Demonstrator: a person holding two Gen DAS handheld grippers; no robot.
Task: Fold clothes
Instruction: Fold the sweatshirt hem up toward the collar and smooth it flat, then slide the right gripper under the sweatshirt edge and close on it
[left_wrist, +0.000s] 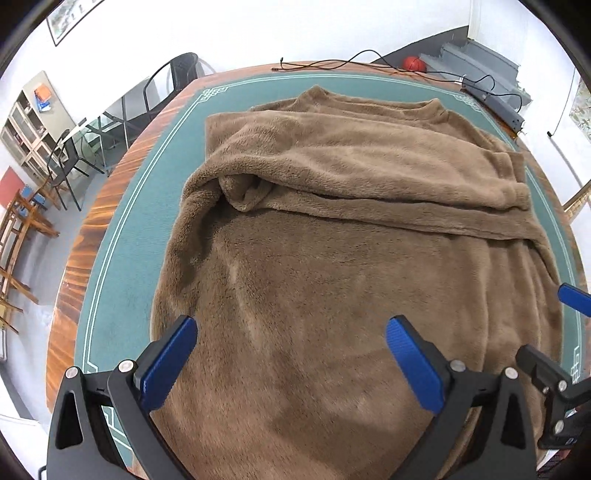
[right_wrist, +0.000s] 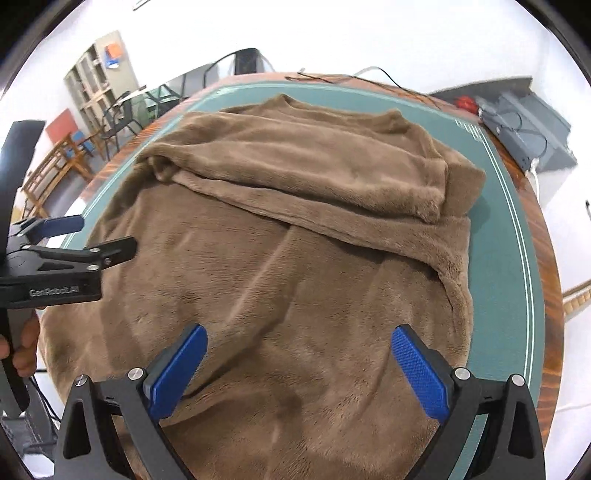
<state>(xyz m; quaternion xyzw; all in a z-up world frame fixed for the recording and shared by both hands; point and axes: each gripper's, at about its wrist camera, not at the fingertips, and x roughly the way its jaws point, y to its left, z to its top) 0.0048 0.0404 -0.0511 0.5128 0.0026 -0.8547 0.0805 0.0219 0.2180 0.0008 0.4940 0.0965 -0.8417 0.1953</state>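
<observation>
A brown fleece sweater (left_wrist: 332, 258) lies spread on the green table mat (left_wrist: 125, 236), collar at the far side, both sleeves folded across the chest. It also shows in the right wrist view (right_wrist: 280, 258). My left gripper (left_wrist: 291, 332) is open and empty, just above the sweater's near hem on the left side. My right gripper (right_wrist: 299, 339) is open and empty above the near hem on the right side. The right gripper's blue fingertip (left_wrist: 574, 299) shows at the right edge of the left wrist view. The left gripper (right_wrist: 99, 236) shows at the left of the right wrist view.
The round wooden table (left_wrist: 92, 221) has a grey power strip (left_wrist: 495, 99) and black cables (left_wrist: 332, 64) at its far edge. Chairs (left_wrist: 70, 158) and a shelf unit (left_wrist: 33, 122) stand to the left. An orange ball (left_wrist: 413, 64) lies by grey stairs.
</observation>
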